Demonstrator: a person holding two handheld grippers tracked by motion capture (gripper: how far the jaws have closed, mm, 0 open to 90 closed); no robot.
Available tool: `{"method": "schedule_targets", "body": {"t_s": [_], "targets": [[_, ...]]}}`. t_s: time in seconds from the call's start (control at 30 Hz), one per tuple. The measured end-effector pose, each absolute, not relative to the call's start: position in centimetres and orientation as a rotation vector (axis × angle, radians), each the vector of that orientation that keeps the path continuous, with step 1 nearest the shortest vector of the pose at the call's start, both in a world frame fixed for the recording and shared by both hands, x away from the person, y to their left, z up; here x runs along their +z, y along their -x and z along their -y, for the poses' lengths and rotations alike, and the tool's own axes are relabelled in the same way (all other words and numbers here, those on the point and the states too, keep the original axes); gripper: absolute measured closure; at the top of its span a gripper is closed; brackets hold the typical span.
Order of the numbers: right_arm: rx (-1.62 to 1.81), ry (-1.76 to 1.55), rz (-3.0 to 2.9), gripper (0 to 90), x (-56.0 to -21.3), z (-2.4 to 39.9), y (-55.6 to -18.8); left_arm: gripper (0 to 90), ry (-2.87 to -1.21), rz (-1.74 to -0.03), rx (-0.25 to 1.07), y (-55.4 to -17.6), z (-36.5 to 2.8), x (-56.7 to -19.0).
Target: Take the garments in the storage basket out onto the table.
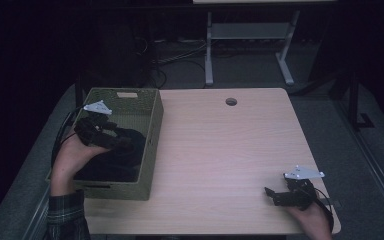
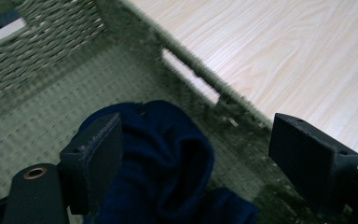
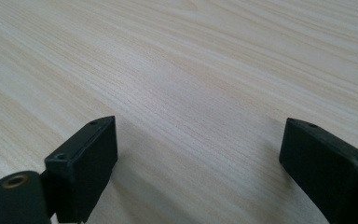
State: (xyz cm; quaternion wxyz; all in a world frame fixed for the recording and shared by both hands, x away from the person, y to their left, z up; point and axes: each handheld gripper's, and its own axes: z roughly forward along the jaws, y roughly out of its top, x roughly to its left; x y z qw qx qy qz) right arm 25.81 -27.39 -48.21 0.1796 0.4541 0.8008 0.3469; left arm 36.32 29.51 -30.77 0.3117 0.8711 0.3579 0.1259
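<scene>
Far left, a plaid sleeve (image 1: 65, 216) comes up from the near edge, its hand carrying the left gripper (image 1: 111, 138) over the basket (image 1: 152, 145). Basket: olive woven, rectangular, sitting on the table's left edge with a slot handle in the near wall and a pale tag (image 1: 127, 94) on the far wall; no writing legible on it. Inside lies a dark blue cloth (image 2: 168, 154), bunched in folds toward the basket's near half. In the left gripper view the jaws stand wide apart above the cloth; the left jaw overlaps a fold, but whether it touches I cannot tell; the right jaw hangs clear by the basket wall. Nothing gripped. A grey three-cornered plate (image 1: 98, 107) rides on top of this gripper, a cable trailing off to the left. Moving right: table (image 1: 220, 160) is pale wood-grain laminate, bare, with a round cable hole (image 1: 231, 101) near the far edge. Near right corner, the right gripper (image 1: 268, 192) rests low on the tabletop, held in a hand, jaws spread wide with bare wood between them. Room: dim, grey carpet; behind the table a white metal desk frame (image 1: 250, 35) and loose cables (image 1: 180, 60) on the floor. No brands or readable text anywhere.
</scene>
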Motion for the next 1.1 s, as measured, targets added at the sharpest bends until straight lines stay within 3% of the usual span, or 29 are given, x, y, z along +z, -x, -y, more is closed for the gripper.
{"method": "schedule_targets", "body": {"t_s": [0.67,1.1], "targets": [[0.98,-1.283,-2.263,11.0,-48.2,27.4,-25.8,17.5,-2.327,-1.11,0.332,-37.8,-32.2,-33.3],[0.98,-1.284,-2.263,11.0,-48.2,27.4,-25.8,22.4,-2.381,-1.185,0.299,-39.0,-32.4,-35.5]]}}
